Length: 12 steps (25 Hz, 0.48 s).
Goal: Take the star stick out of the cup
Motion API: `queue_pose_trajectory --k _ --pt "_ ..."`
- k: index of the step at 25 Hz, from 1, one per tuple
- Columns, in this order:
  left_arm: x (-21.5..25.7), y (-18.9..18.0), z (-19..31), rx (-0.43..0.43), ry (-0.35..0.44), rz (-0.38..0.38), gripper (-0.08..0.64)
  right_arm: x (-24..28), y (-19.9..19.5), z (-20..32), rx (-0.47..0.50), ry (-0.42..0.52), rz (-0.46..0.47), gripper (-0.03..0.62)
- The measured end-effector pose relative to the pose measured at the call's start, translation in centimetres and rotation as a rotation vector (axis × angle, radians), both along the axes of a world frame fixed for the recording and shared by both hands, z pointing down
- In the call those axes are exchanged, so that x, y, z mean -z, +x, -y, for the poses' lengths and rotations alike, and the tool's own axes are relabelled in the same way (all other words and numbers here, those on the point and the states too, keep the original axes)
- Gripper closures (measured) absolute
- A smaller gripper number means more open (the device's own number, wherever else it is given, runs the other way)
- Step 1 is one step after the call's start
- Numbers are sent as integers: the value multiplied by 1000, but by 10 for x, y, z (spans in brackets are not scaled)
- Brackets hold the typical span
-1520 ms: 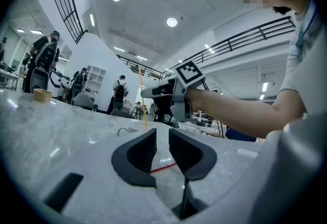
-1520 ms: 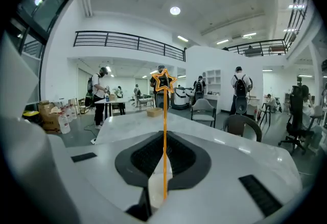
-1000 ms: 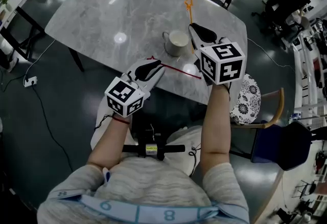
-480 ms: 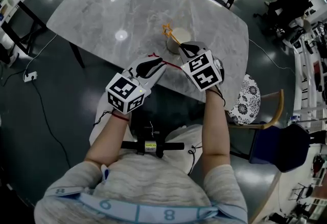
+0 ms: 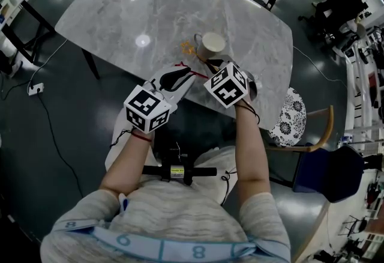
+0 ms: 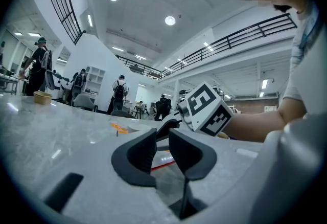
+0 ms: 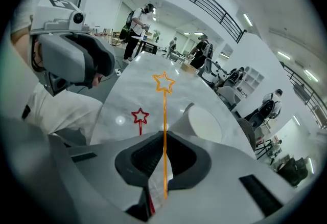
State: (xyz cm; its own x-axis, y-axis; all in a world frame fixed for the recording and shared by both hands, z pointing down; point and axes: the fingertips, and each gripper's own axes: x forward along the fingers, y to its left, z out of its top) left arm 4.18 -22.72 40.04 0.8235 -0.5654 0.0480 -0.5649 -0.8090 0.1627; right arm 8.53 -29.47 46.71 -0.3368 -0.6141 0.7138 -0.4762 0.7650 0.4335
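Right fingers (image 7: pixel 189 159) pinch the stick (image 7: pixel 164 110) near its tail. Its star end hangs over the bench (image 5: pixel 120 9) just left of the cup (image 5: pixel 211 45), clear of it. Left fingers (image 6: pixel 140 154) sit slightly apart, empty. Risks as we see them: the thin stick could pivot or slip in the pads, or clip the cup rim on a swing right. The red stick (image 7: pixel 140 116) and left fingers crowd the near edge, so a drop there could roll off. There's open bench left of and beyond the cup.
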Motion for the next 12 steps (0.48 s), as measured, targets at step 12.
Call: queue_pose_trajectory --k 12 --pt "1 -2 0 6 2 -3 491 23 9 2 -124 -23 323 552"
